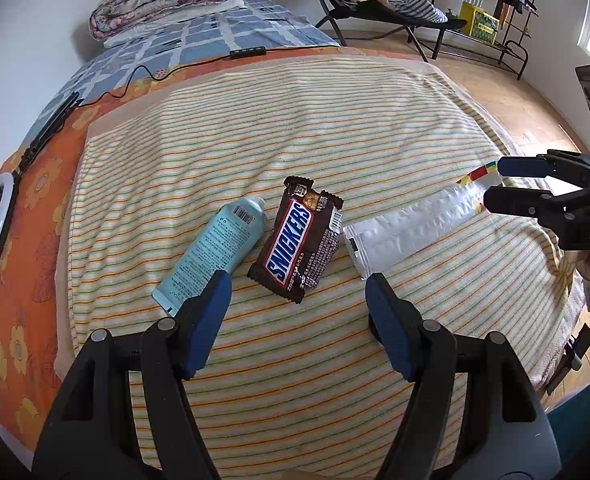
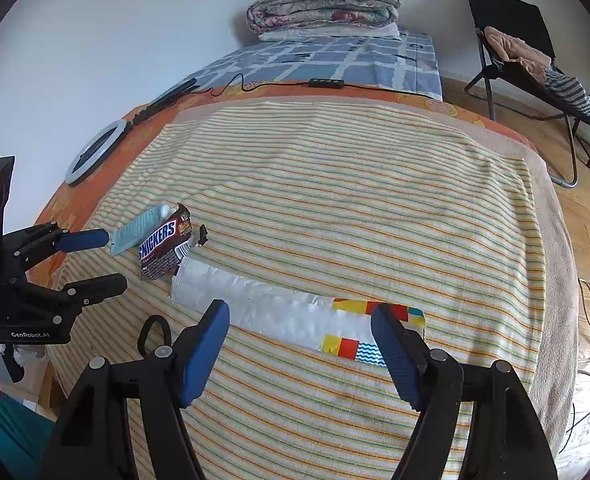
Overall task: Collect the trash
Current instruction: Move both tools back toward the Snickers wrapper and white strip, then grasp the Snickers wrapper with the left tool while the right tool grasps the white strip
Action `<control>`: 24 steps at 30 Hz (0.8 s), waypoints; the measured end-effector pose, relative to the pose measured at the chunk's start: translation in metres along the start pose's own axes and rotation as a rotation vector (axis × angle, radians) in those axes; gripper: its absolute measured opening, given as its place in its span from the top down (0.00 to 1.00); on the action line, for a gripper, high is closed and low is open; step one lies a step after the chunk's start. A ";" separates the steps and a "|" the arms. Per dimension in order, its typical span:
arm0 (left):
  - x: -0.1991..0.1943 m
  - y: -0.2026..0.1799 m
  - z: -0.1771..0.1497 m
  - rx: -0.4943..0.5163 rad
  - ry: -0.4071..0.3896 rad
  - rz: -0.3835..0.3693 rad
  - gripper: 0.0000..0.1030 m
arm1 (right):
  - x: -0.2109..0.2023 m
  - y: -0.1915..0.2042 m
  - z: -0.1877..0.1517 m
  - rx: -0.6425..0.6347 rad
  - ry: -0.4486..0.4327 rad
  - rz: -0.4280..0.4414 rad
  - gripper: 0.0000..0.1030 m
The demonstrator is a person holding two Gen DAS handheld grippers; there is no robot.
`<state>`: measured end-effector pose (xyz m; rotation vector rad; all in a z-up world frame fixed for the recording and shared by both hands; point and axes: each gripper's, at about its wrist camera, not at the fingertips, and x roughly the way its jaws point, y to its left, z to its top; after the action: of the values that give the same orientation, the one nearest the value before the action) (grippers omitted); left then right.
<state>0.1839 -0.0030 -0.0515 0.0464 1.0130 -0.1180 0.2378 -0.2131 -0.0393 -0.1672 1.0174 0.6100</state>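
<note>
On the striped towel (image 1: 295,132) lie a Snickers wrapper (image 1: 297,238), a blue tube (image 1: 215,248) partly hidden behind the left gripper (image 1: 298,320), and a white pouch (image 2: 279,312), its end behind the right gripper (image 2: 300,346); both jaws gape, empty.

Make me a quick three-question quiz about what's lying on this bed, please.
1. True or false: the left claw is holding the Snickers wrapper.
2. Which item lies between the other two? A) blue tube B) Snickers wrapper C) white packet
3. Fill in: the right claw hovers, open, over the ____ packet.

Key: 1 false, both claws are open and empty; 2 B; 3 white.
</note>
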 end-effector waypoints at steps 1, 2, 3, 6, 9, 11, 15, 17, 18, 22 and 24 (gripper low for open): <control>0.003 0.001 0.002 0.001 0.001 -0.002 0.30 | 0.006 0.000 0.004 0.000 0.009 0.004 0.26; 0.006 0.002 0.004 -0.002 0.003 -0.005 0.30 | 0.012 0.000 0.006 0.003 0.014 0.006 0.26; 0.009 0.004 0.005 -0.009 0.005 -0.010 0.30 | 0.017 -0.001 0.008 0.007 0.019 0.011 0.26; 0.018 0.011 0.007 -0.038 0.018 -0.033 0.30 | 0.033 -0.003 0.013 0.022 0.041 0.032 0.26; 0.026 0.014 0.010 -0.050 0.026 -0.040 0.31 | 0.047 -0.007 0.015 0.041 0.068 0.046 0.26; 0.029 0.015 0.011 -0.063 0.034 -0.052 0.37 | 0.054 -0.010 0.014 0.062 0.096 0.070 0.26; 0.034 0.015 0.012 -0.062 0.043 -0.063 0.39 | 0.052 -0.010 0.010 0.055 0.116 0.083 0.26; 0.037 0.014 0.011 -0.056 0.056 -0.066 0.50 | 0.048 -0.011 0.004 0.060 0.131 0.115 0.26; 0.038 0.013 0.010 -0.053 0.063 -0.067 0.51 | 0.046 -0.010 0.001 0.057 0.139 0.126 0.26; 0.040 0.008 0.008 -0.031 0.068 -0.066 0.52 | 0.038 0.002 -0.012 0.010 0.158 0.156 0.26; 0.041 0.004 0.008 -0.019 0.073 -0.065 0.57 | 0.035 0.011 -0.017 -0.024 0.153 0.138 0.26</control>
<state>0.2122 -0.0029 -0.0822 0.0005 1.0883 -0.1672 0.2324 -0.1972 -0.0763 -0.1674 1.1767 0.7435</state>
